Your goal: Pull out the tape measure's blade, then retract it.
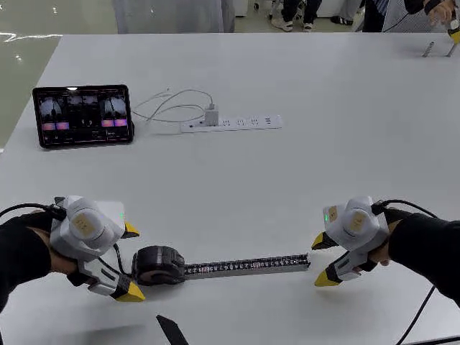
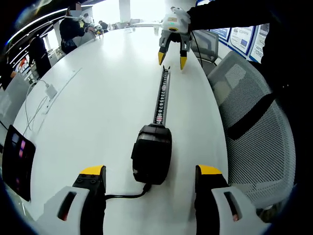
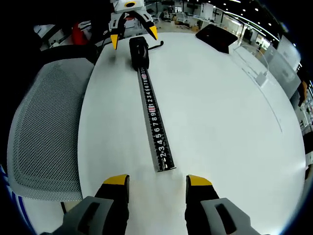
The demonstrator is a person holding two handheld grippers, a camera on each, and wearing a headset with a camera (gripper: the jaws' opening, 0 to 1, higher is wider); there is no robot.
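A lit tablet [image 1: 83, 115] lies near the left edge of the worktop [image 1: 323, 93]. Right of it, a power strip [image 1: 230, 123] holds a charger [image 1: 211, 116] with a white cable [image 1: 169, 100]. A mesh chair [image 2: 254, 127] stands at the near edge.

The left claw [image 1: 132, 261] was pale grey with yellow tips, and the right claw [image 1: 321, 260] matched it, with a small green light on its body. Between the left claw's tips, the tape measure's case [image 1: 158, 264] was matte black. Its blade [image 1: 248, 266], reaching toward the right claw, was black too, printed with white numerals and small red marks. The desk [image 1: 287, 158] under both claws was plain white. Far ahead of the left claw, a black tablet [image 1: 83, 115] showed pink and purple patches. Farther ahead of both claws were a white power strip [image 1: 230, 123] and a white cable [image 1: 169, 100]. The sleeve [image 1: 431, 244] behind the right claw was black. The mesh chair [image 3: 44, 127] to one side of the right claw was grey.
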